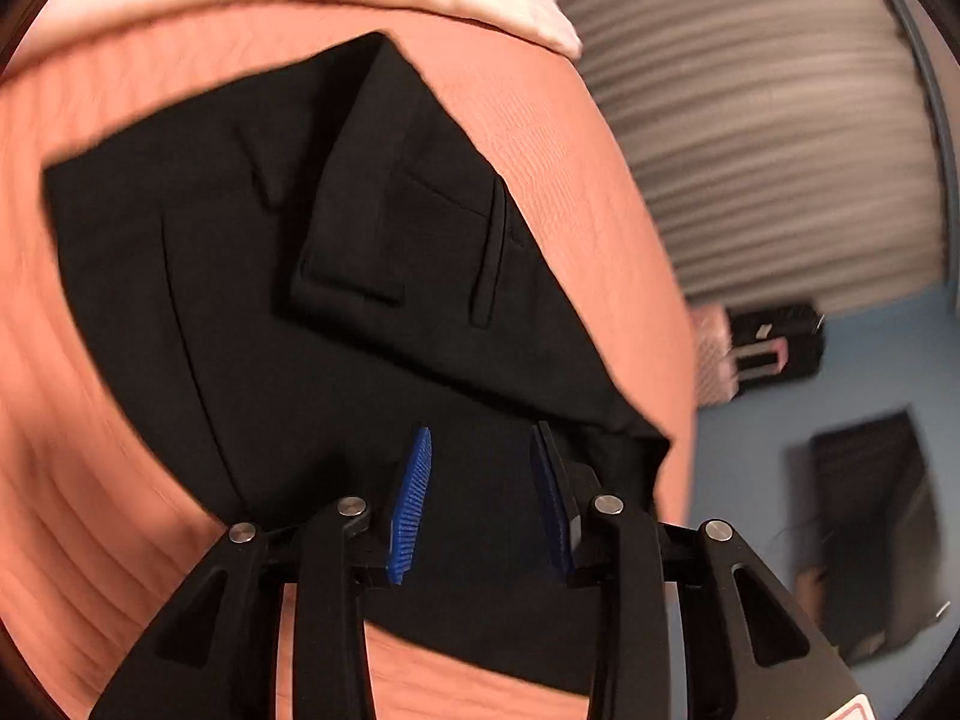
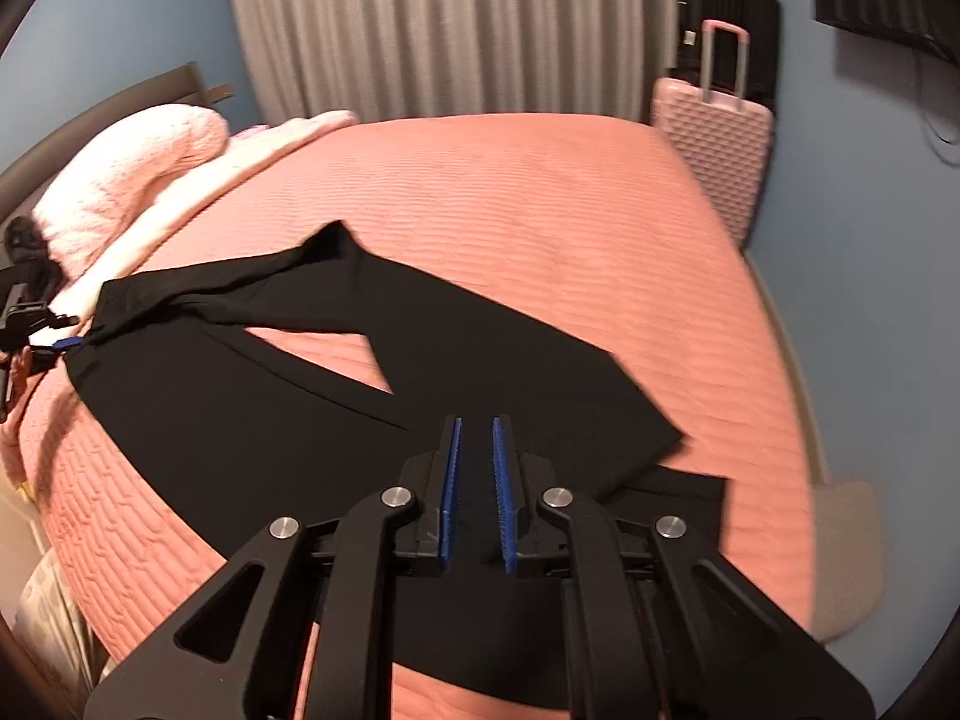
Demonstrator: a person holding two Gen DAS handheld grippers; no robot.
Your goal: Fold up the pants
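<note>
Black pants (image 2: 270, 420) lie spread on a salmon bedspread (image 2: 540, 210), the two legs splayed in a V with their hems toward me. My right gripper (image 2: 478, 420) hovers over the leg ends with its blue pads only a narrow slit apart, and I see no cloth pinched there. In the left wrist view the pants' (image 1: 240, 270) waist end shows a pocket flap and a corner folded over. My left gripper (image 1: 483, 429) stands open just above this cloth, pads well apart and pressing on nothing. The left gripper (image 2: 60, 343) also shows at the waistband's edge.
Pale pink pillows and a blanket (image 2: 120, 180) are piled at the bed's head. A pink suitcase (image 2: 714, 138) and a black one (image 2: 732, 12) stand beyond the bed's far corner, by a grey curtain (image 2: 450, 30). The bed's edge (image 1: 678, 360) drops off just right of the waistband.
</note>
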